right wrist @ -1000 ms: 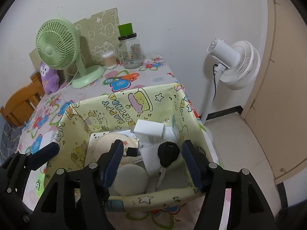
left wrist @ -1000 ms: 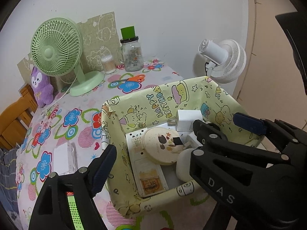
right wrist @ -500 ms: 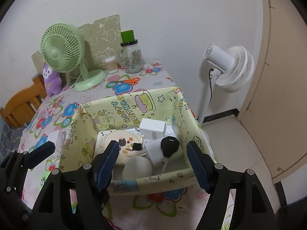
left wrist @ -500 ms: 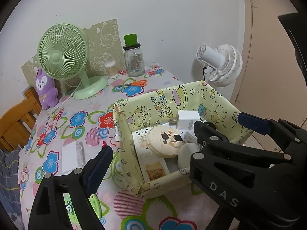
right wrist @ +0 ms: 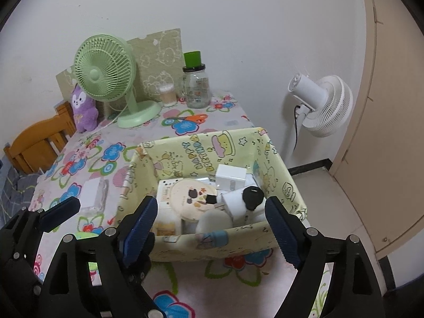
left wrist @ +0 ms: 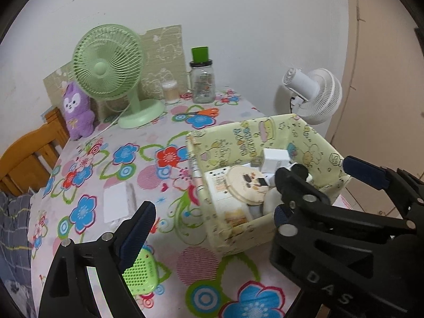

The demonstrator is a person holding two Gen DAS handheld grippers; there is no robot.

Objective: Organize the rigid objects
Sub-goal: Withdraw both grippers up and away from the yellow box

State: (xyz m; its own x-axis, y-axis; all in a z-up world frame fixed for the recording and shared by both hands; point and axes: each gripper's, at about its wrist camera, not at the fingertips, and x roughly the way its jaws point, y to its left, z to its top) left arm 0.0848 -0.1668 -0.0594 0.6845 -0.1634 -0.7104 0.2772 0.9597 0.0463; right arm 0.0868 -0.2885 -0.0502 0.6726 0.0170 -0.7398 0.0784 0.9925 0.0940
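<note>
A yellow cartoon-print box [right wrist: 198, 148] stands on the flowered table near its right edge. In it lie a round cream tin [right wrist: 190, 198], a white charger cube [right wrist: 230, 177], a black key [right wrist: 253, 197] and other small white items. My right gripper [right wrist: 210, 225] hovers in front of and above the box, its jaws opening with nothing between them. My left gripper [left wrist: 209, 224] is open and empty just left of it, over the box's [left wrist: 246, 143] near left corner. A green perforated gadget [left wrist: 140, 273] lies on the cloth under the left finger.
A clear case with a white card [left wrist: 116, 204] lies left of the box. Orange scissors [left wrist: 204, 112], a green desk fan [left wrist: 111, 66], a glass jar [left wrist: 202, 82] and a purple plush [left wrist: 76, 111] stand at the back. A white floor fan [right wrist: 326, 106] and a wooden chair [right wrist: 34, 143] flank the table.
Both grippers have drawn back and up from the box, which now sits farther ahead. The right jaws have spread wider. The green gadget has come into view.
</note>
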